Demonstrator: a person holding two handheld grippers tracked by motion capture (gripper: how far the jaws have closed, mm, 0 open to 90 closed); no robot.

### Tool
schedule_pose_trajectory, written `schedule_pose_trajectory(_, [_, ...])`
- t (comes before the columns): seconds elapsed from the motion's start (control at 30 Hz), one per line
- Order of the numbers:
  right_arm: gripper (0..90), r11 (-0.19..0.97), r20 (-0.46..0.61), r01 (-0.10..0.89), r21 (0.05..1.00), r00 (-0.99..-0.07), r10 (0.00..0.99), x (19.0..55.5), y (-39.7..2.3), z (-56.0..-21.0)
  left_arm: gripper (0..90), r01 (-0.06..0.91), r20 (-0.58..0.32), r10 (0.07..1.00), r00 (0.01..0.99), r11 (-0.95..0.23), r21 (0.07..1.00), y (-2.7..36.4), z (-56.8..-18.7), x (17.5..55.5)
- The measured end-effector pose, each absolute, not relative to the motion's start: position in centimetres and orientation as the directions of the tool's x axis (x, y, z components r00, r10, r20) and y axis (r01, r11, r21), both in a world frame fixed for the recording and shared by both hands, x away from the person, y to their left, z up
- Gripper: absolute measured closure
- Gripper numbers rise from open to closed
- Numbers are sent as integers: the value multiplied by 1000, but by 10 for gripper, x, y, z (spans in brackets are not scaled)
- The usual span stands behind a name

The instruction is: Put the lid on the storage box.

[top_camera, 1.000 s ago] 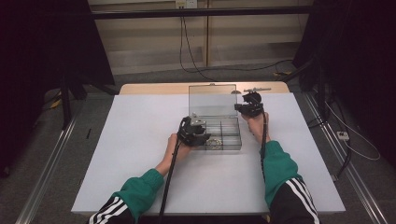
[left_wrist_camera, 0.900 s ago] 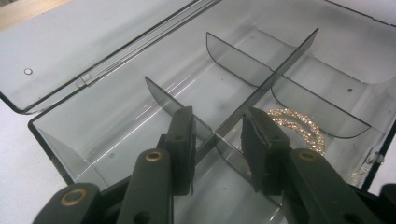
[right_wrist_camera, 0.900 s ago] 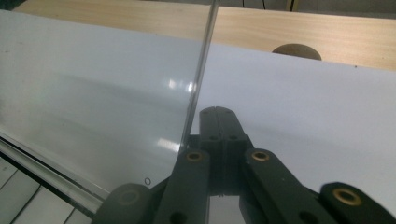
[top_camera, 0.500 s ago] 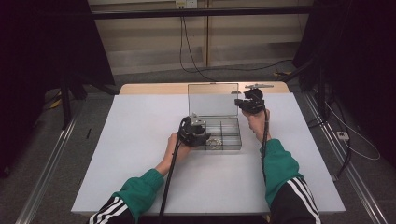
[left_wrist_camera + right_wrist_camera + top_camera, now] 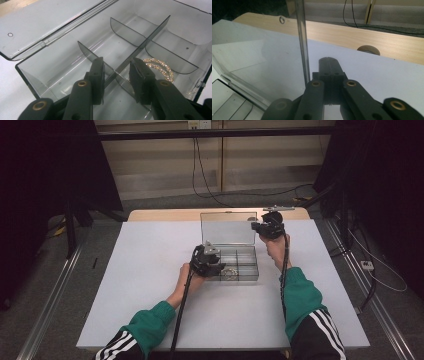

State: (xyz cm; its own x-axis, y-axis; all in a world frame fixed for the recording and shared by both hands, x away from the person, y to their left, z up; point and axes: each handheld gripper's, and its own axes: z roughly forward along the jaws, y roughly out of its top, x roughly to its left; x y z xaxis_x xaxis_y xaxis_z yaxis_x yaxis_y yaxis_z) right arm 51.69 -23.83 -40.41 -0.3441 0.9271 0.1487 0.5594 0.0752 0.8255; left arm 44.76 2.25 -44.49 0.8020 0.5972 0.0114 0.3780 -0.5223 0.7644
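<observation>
A clear divided box (image 5: 235,265) sits near the table's (image 5: 150,310) far edge. The left gripper (image 5: 116,75), jaws spread, straddles its long divider. The right gripper (image 5: 329,66), jaws pressed together, touches the raised lid's (image 5: 227,227) right edge.

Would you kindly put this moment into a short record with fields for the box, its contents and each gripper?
box: clear plastic organiser box on the white table, dividers inside
lid: lid open, standing upright
contents: sparkly bracelet in one compartment
left gripper: left gripper partly open, jaws straddling a divider
right gripper: right gripper shut, empty, beside the lid's right edge
</observation>
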Motion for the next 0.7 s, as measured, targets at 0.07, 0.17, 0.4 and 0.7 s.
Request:
schedule_pose_trajectory(0.07, [900,74,150,557,827,-346,926,516,-238,-402,650,378,11,596,803,-523,764,23,-445,448])
schedule_pose_trajectory(0.17, [900,71,154,553,830,-349,924,514,-238,-399,650,378,11,597,802,-522,764,23,-445,448])
schedule_pose_trajectory(0.4, [900,74,152,546,835,-357,921,512,-238,-395,650,378,11,596,803,-522,764,23,-445,448])
schedule_pose_trajectory(0.7, [900,68,160,540,839,-365,917,509,-239,-392,654,405,-33,599,800,-499,766,25,-444,451])
